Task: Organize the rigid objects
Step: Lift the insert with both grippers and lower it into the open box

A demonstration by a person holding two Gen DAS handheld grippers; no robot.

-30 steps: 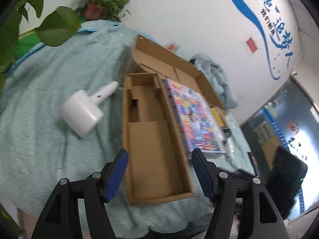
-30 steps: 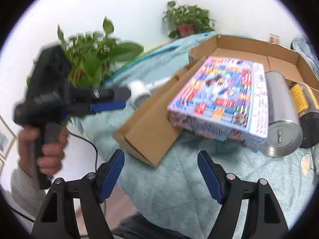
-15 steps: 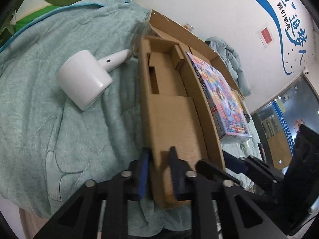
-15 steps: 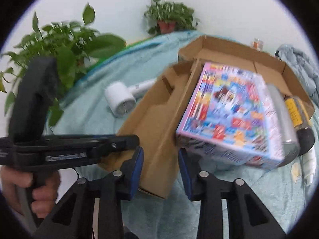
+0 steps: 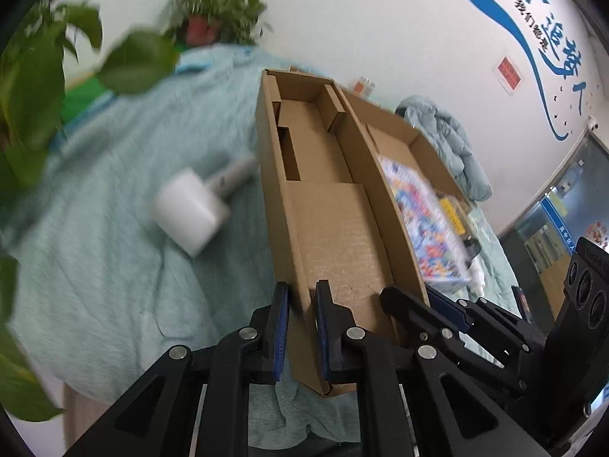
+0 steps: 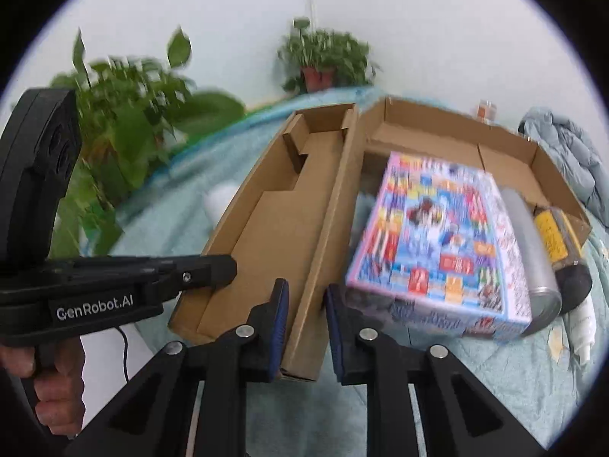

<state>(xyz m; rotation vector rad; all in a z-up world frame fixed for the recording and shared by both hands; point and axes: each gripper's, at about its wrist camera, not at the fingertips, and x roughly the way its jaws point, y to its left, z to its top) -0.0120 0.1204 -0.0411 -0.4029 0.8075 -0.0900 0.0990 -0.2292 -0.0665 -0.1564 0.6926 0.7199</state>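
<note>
Cardboard box (image 5: 335, 228): brown corrugated, long and narrow, open-topped tray. It lies on a pale teal quilt (image 5: 95, 251) covering the work surface. Inside are folded cardboard inserts: a raised flat platform over the near half, a lower recessed channel beyond it, and small upright partitions near the far end. No contents are visible in the tray. In the right wrist view the same box (image 6: 289, 221) has a wide lid flap hinged along its right long wall, laid open flat.

Left gripper (image 5: 300, 327): jaws closed down within the last second, blue pads now pinching the box's left long wall at the near corner, one pad outside and one inside.

Right gripper (image 6: 304, 327): jaws likewise just closed, pads clamped on the right long wall at its near end. A hand (image 6: 53, 384) holding the left gripper's handle shows at lower left of that view.

On the open flap rests a colourful printed box (image 6: 441, 243), flat, with a busy multi-panel picture on top. Just right of it lies a silver can (image 6: 533, 251) on its side, then a yellow-labelled dark container (image 6: 559, 243).

A white hair dryer (image 5: 198, 209) lies on the quilt left of the cardboard box, apart from it.

Both views are motion-blurred.
</note>
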